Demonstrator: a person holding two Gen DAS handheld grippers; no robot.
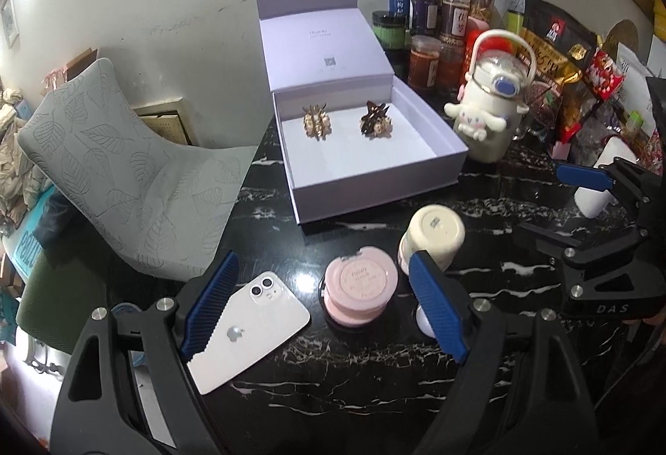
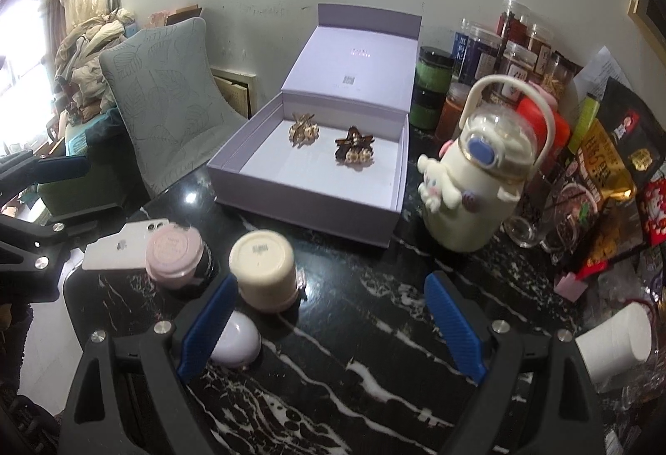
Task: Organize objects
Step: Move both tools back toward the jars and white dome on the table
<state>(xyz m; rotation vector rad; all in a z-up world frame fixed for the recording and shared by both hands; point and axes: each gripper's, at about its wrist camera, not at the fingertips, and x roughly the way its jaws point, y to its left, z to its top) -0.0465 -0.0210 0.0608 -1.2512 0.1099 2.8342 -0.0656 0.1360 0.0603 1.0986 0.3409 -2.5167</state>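
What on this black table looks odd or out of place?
The cream jar stands upside down, its labelled base facing up. A white paper cup lies tipped on its side near the table's right edge. The white phone lies face down, overhanging the table's left edge. Nothing looks spilled.

right gripper (image 2: 333, 326) jaws apart, empty, over black marble table (image 2: 374, 371) | cream jar (image 2: 263, 267) at 11 o'clock | open box (image 2: 316, 180) at 12, two hair clips (image 2: 329, 142) inside | bottle (image 2: 474, 184) at 1
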